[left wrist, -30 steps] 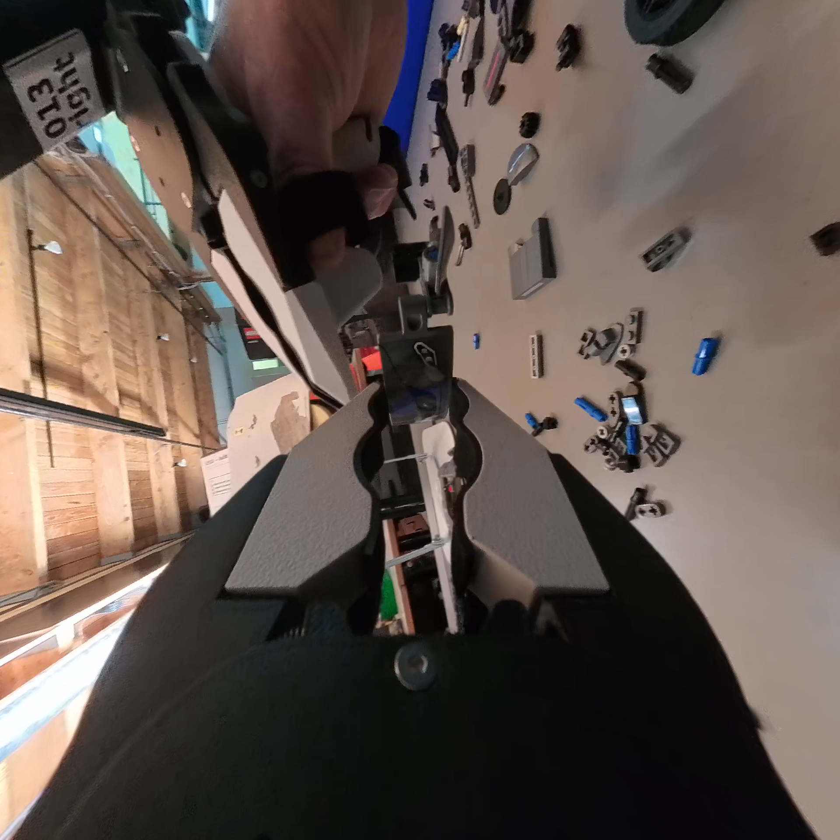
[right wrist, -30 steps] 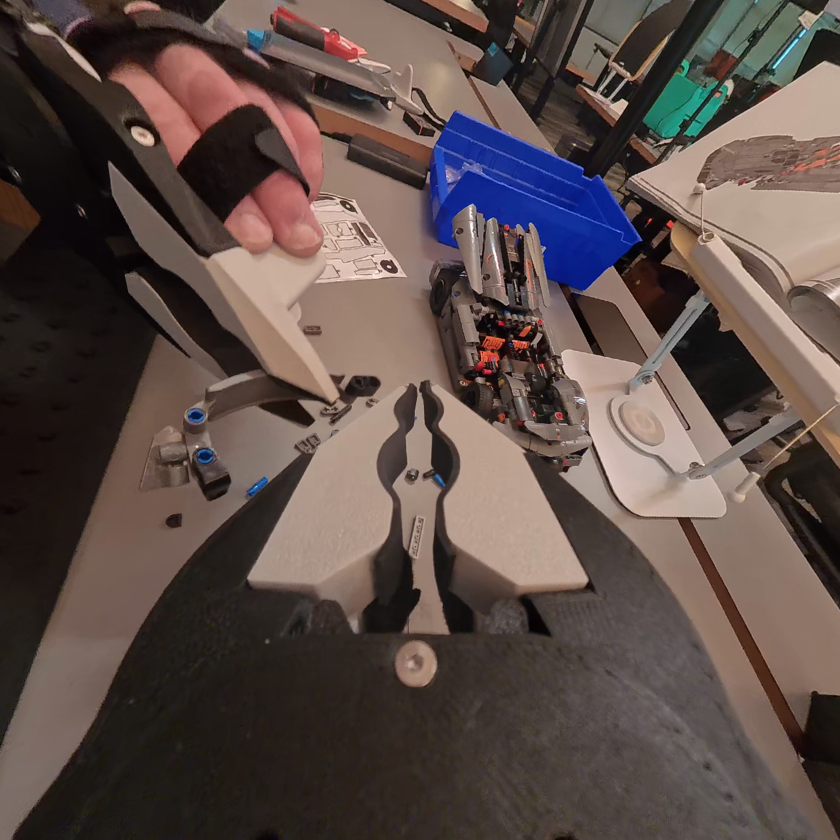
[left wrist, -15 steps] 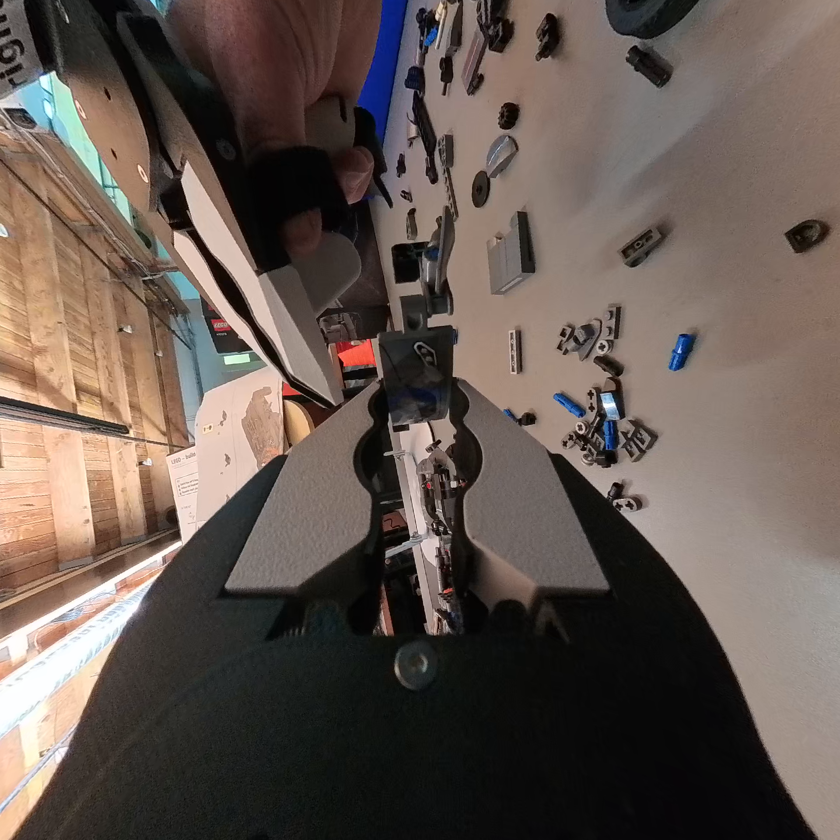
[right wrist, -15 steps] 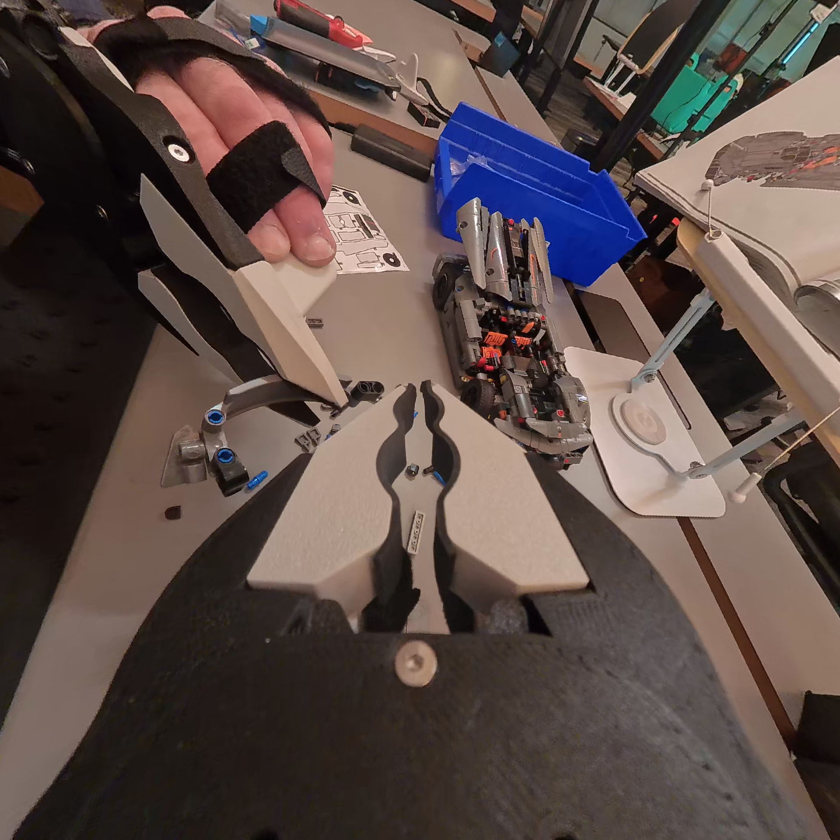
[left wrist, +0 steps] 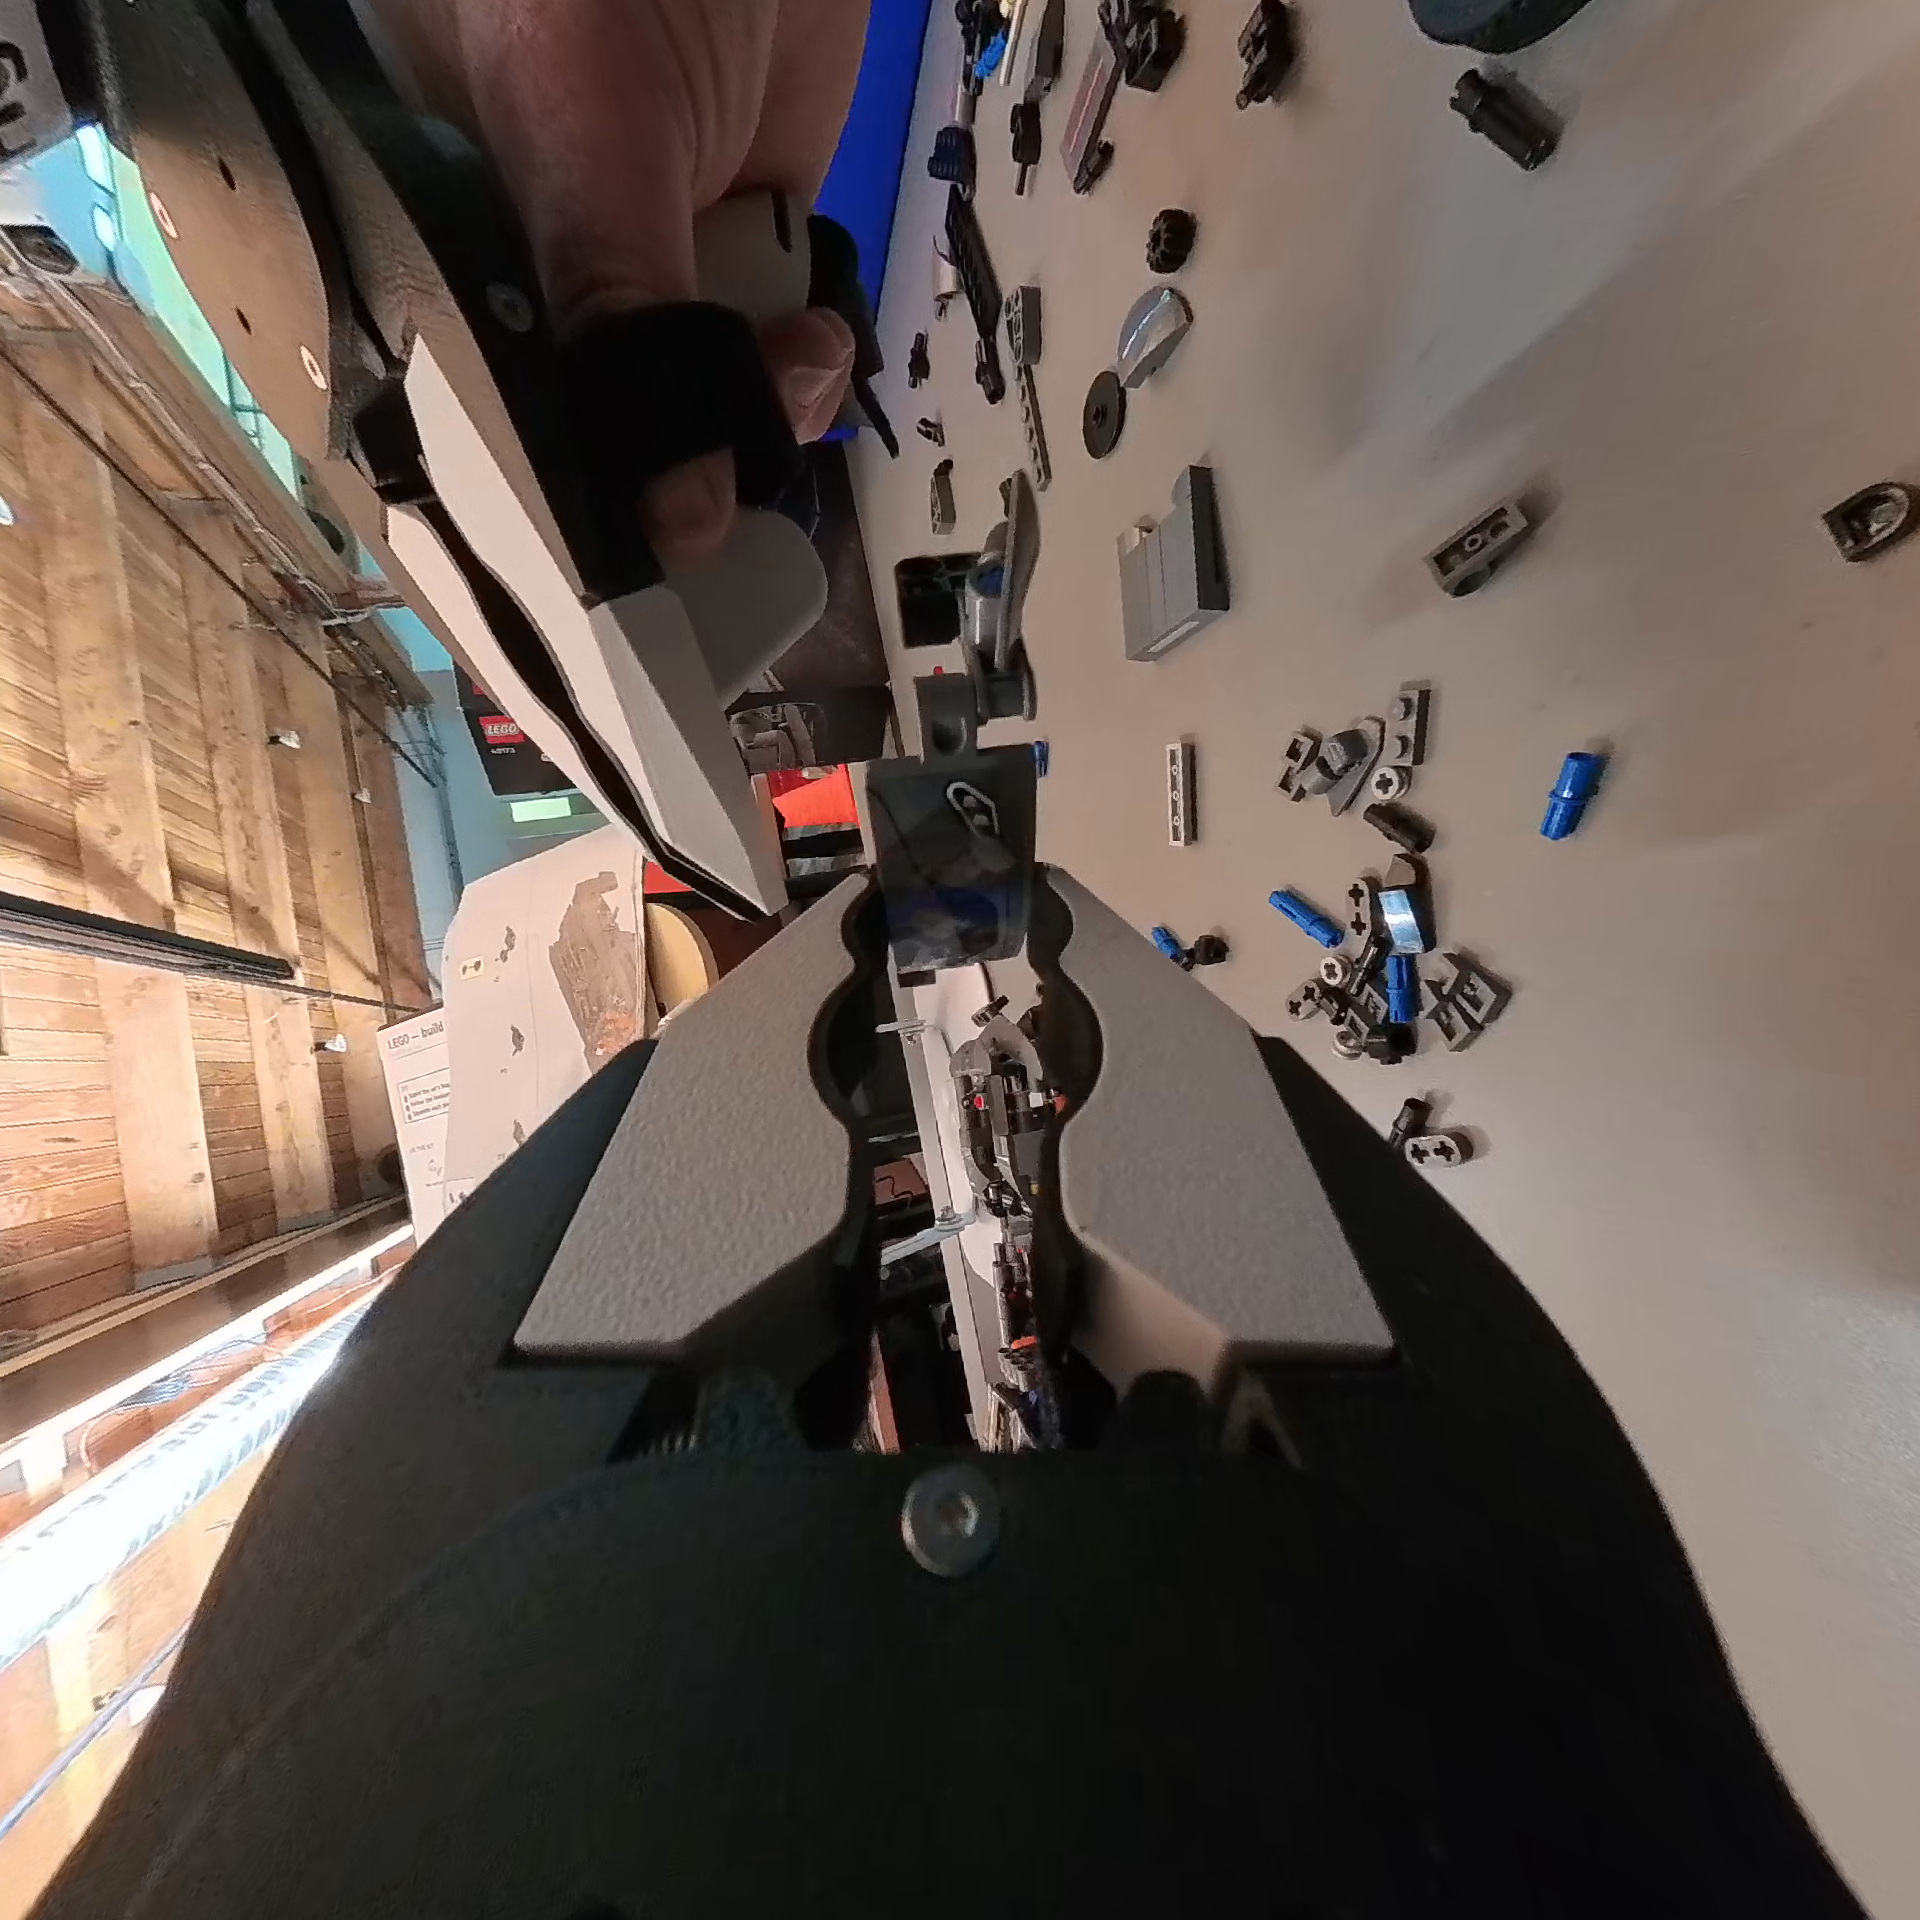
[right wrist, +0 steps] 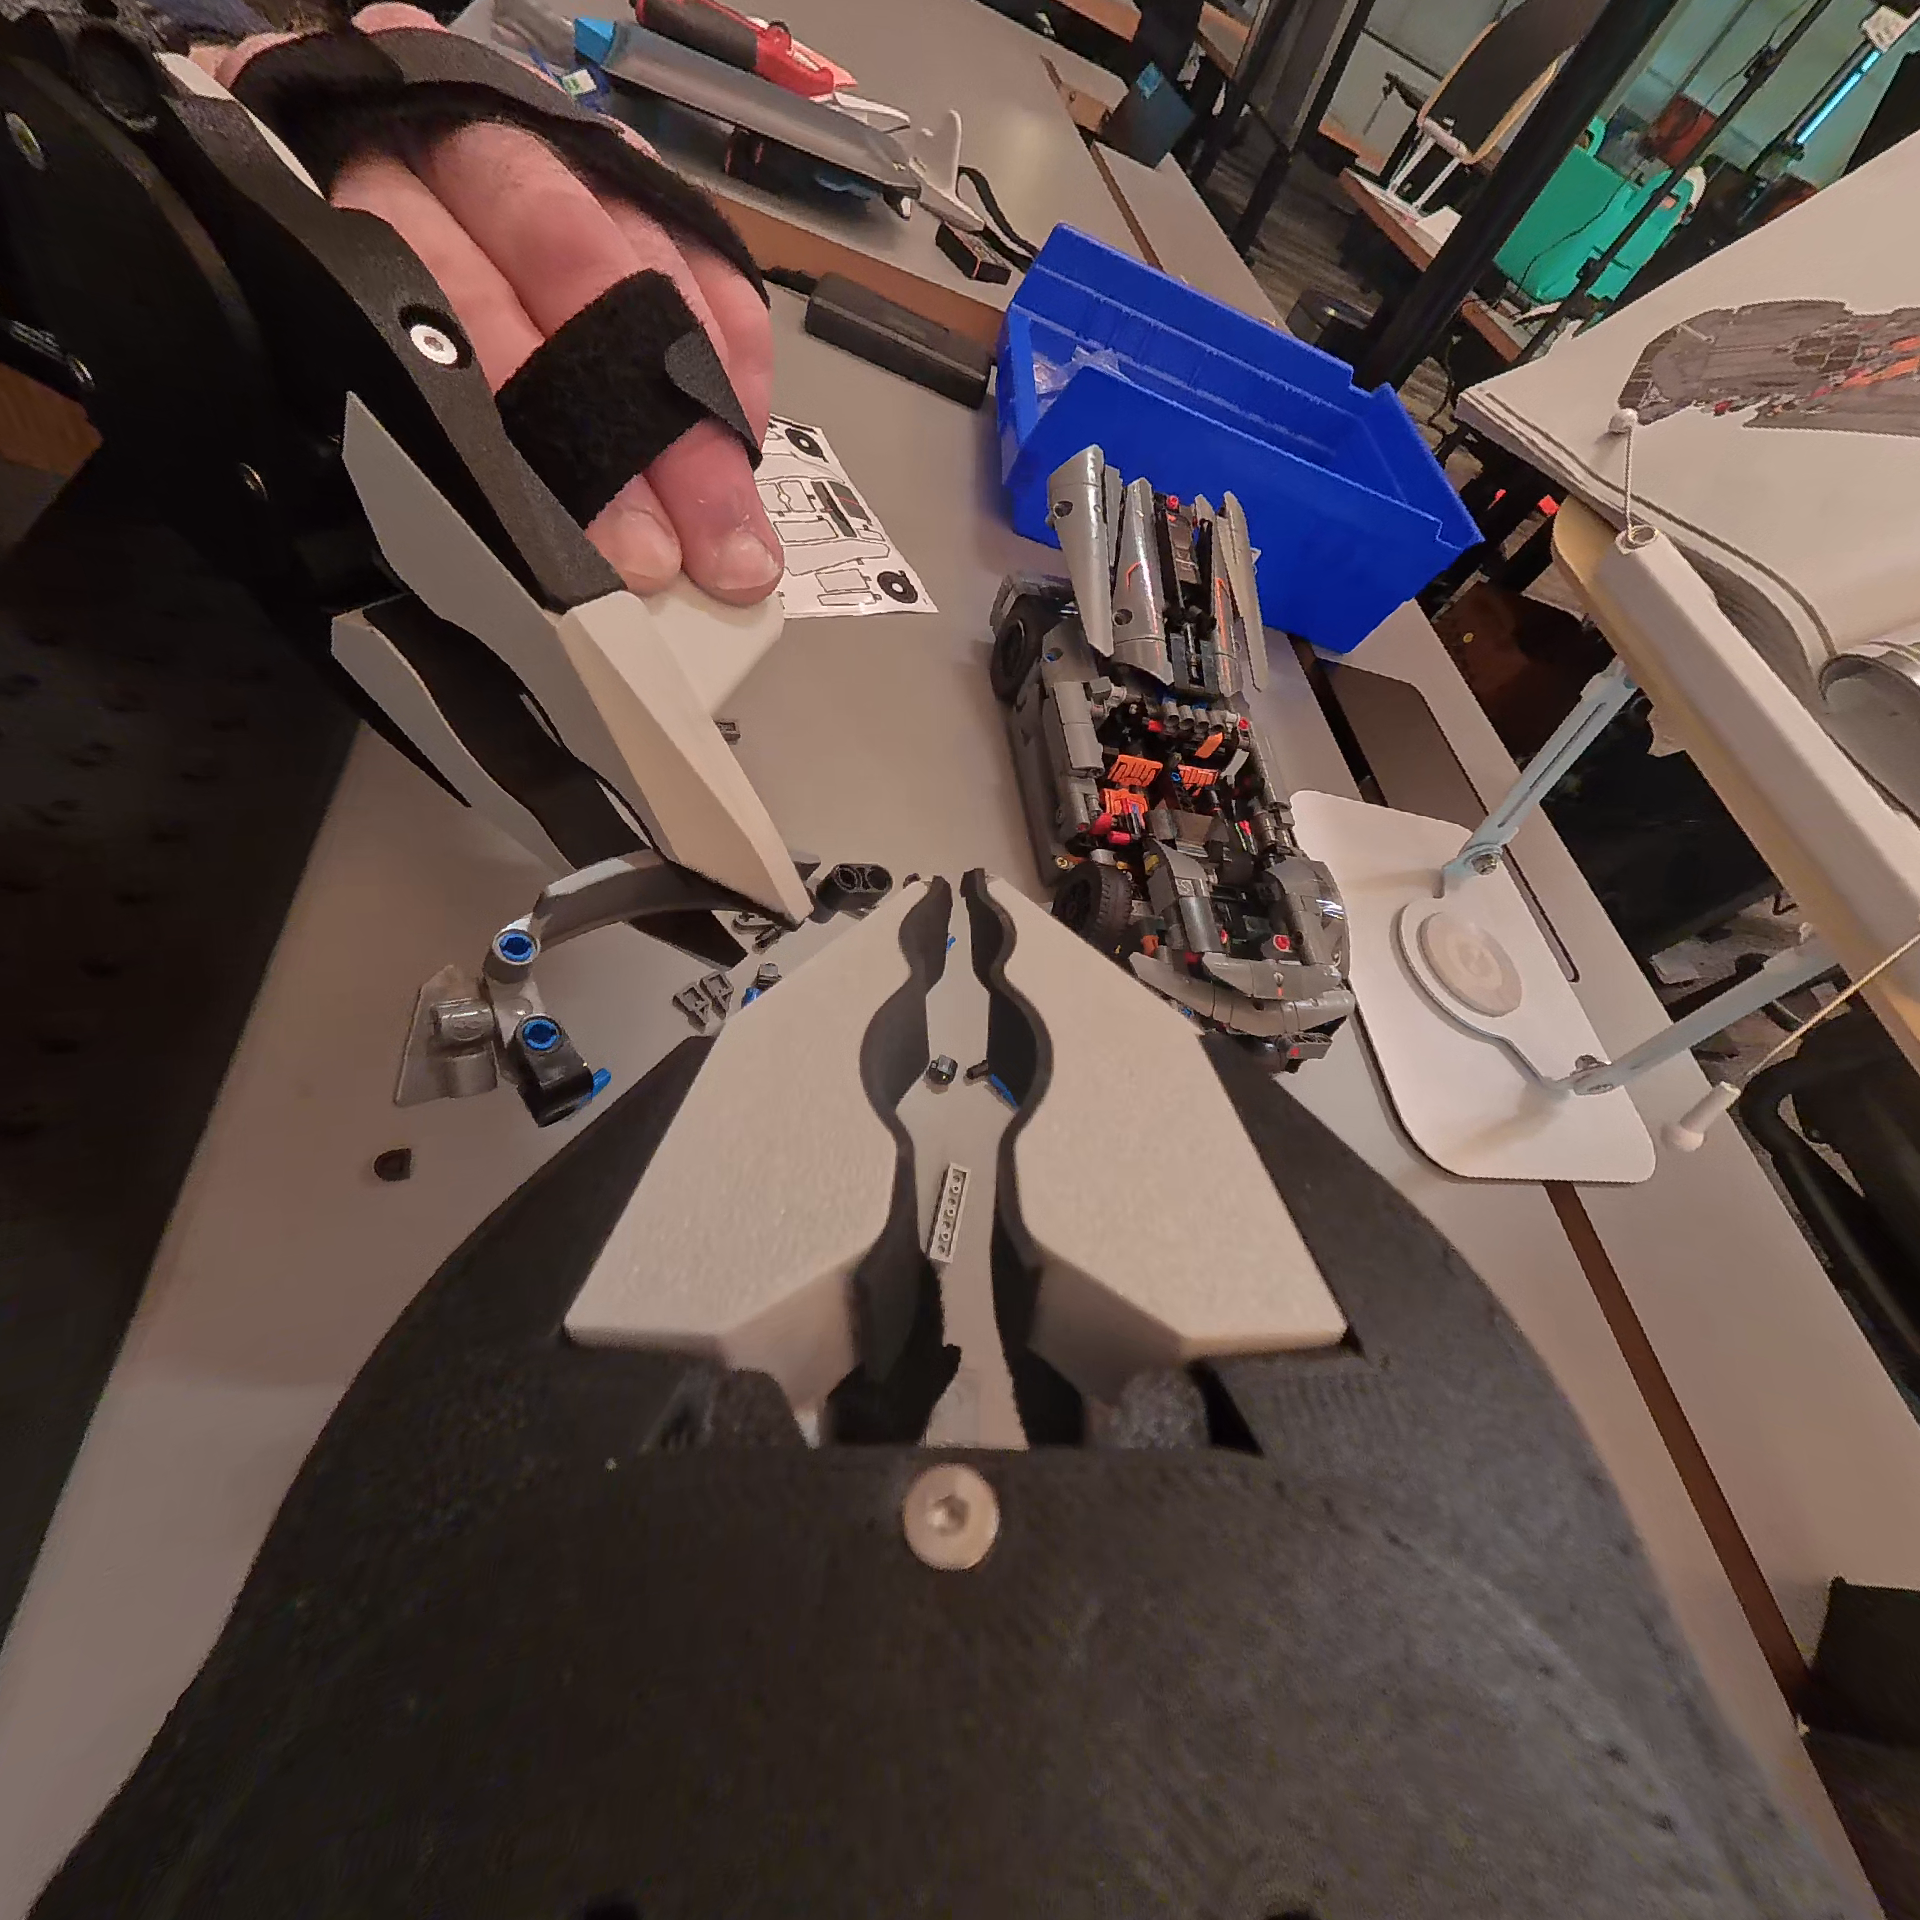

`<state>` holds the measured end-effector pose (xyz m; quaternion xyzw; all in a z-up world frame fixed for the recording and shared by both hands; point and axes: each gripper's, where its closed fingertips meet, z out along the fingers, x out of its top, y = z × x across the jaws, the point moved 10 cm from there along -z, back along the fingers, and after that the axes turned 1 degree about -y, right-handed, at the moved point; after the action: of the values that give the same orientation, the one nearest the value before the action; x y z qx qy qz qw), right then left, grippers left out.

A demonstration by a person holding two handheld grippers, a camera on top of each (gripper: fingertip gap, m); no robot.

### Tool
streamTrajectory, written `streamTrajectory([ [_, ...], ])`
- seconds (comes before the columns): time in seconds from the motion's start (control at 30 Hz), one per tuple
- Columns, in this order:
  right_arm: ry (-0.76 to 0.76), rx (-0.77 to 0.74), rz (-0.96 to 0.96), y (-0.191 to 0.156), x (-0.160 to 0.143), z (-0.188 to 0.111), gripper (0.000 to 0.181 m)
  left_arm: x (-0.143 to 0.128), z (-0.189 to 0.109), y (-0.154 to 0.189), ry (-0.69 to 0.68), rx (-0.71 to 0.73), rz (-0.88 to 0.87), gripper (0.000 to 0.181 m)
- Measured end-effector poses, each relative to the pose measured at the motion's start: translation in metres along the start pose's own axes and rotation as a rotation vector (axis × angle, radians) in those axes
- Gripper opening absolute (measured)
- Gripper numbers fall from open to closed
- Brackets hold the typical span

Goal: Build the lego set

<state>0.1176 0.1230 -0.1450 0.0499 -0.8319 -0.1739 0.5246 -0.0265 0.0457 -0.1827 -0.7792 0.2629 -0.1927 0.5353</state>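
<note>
The left gripper (left wrist: 956,914) is clamped on a dark piece (left wrist: 951,862) that has a grey curved panel (right wrist: 623,894) with blue pins attached to it; in the right wrist view this assembly hangs from the left gripper's tips, with its far end low over the table (right wrist: 883,727). The right gripper (right wrist: 958,883) holds nothing, and its two tips are almost together, with only a thin gap between them. It is above the table, just beside the left gripper's tips. The grey car (right wrist: 1153,810), partly built, lies on the table in front of the right gripper, with its rear panels raised, and a blue bin (right wrist: 1247,457) stands behind it. A sticker sheet (right wrist: 842,540) lies to the left of the car. In the left wrist view many loose parts (left wrist: 1371,966) are scattered on the table, grey, black and blue ones. An open booklet (right wrist: 1714,416) rests on a white stand (right wrist: 1496,1029) at the right edge.
</note>
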Motion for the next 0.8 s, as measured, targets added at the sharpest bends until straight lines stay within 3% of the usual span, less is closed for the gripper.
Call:
streamTrajectory([
  [0.47,-0.028,0.068,0.022,-0.004,-0.004,0.007,0.012,0.004,-0.002,-0.001,0.022,0.025,0.008,0.023],
  [0.8,-0.04,0.148,0.094,-0.006,-0.008,0.012,0.01,0.006,-0.004,-0.002,0.029,0.036,0.018,0.022],
])
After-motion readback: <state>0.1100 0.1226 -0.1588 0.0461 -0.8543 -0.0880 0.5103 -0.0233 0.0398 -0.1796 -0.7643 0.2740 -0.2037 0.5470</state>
